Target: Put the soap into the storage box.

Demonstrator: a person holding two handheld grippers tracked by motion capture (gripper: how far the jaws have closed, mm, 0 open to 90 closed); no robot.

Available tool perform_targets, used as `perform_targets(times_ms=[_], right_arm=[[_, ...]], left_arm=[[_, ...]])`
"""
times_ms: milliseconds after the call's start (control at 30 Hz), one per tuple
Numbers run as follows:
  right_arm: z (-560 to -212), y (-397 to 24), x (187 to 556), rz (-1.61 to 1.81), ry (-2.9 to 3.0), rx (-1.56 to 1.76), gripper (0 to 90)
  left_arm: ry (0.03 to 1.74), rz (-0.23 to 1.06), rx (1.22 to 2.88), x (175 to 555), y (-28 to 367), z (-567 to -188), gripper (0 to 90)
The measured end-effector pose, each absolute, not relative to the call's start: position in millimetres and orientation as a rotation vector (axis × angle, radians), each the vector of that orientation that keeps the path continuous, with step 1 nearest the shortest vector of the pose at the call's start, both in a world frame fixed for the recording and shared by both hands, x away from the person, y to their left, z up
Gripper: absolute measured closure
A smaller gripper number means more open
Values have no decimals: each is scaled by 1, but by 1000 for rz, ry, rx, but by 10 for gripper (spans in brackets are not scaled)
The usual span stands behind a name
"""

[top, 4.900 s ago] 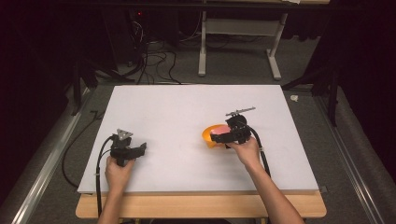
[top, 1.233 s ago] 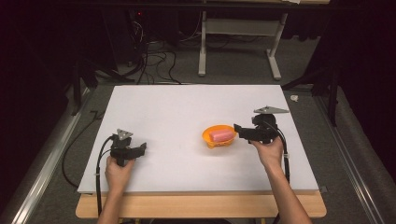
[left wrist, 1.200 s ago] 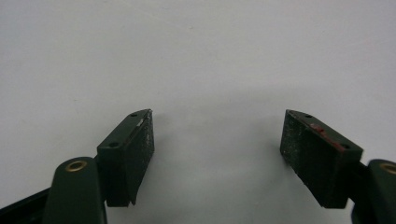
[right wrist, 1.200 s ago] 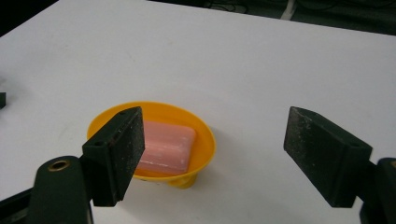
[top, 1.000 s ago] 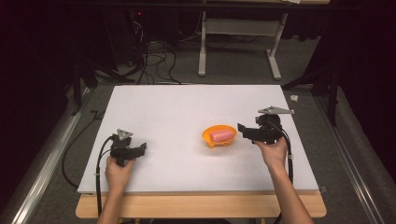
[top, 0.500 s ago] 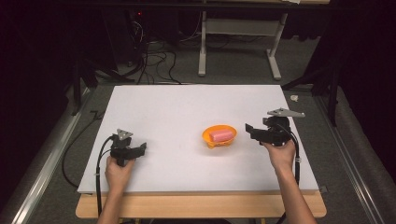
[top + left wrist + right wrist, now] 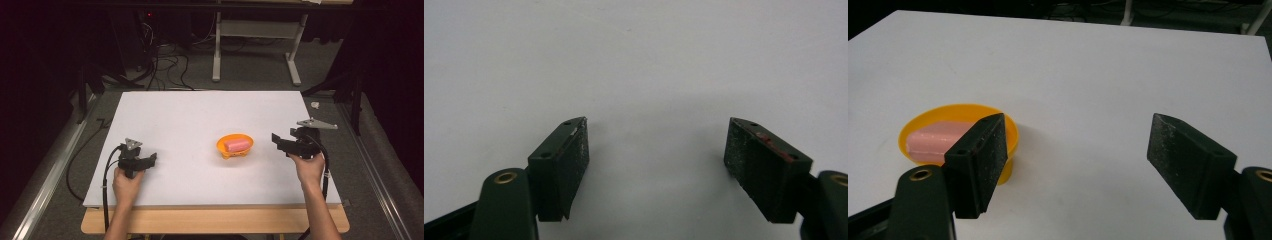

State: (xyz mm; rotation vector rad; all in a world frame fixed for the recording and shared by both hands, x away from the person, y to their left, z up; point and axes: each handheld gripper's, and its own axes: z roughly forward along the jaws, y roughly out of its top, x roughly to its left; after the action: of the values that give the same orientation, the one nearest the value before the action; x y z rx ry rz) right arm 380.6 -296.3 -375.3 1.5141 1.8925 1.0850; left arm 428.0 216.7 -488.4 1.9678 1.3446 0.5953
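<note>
An orange bowl point(image 7: 235, 146) stands right of the white table's middle, with a pink block point(image 7: 236, 144) lying in it. My right gripper point(image 7: 276, 142) is held a little to the right of the bowl, apart from it and pointing towards it. In the right gripper view the bowl point(image 7: 955, 107) and the block point(image 7: 933, 140) sit beyond the left jaw. The right gripper point(image 7: 1078, 145) has just been closing; its jaws still stand apart with nothing between them. My left gripper point(image 7: 151, 159) rests at the front left, and its own view shows it point(image 7: 656, 145) open over bare table.
The white table top point(image 7: 200, 115) has a wooden front edge point(image 7: 210, 220). Black cables trail from both grippers off the front. On the dark floor beyond the far edge are cables and a white desk frame point(image 7: 260, 30).
My right gripper has drawn away from the bowl to the right, leaving the pink block in it. The left hand has stayed where it was.
</note>
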Motion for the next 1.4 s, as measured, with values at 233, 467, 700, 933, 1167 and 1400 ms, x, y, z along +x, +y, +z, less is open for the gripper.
perform_targets(times_ms=[233, 467, 700, 933, 1167, 1400], right_arm=[[-381, -301, 378, 1080, 1899, 1509, 250], [-387, -308, 374, 1073, 1894, 1520, 258], [-394, -312, 372, 1074, 1887, 1537, 259], [-403, -312, 371, 1062, 1891, 1554, 260], [-410, -312, 370, 1044, 1910, 1561, 261], [-418, -310, 370, 1037, 1915, 1582, 261]], left_arm=[[1345, 595, 1967, 428, 217, -488, 264], [1345, 595, 1967, 428, 217, -488, 264], [1346, 594, 1967, 428, 217, -488, 264], [1346, 594, 1967, 428, 217, -488, 264], [1346, 596, 1964, 428, 217, -489, 264], [1346, 595, 1966, 428, 217, -488, 264]])
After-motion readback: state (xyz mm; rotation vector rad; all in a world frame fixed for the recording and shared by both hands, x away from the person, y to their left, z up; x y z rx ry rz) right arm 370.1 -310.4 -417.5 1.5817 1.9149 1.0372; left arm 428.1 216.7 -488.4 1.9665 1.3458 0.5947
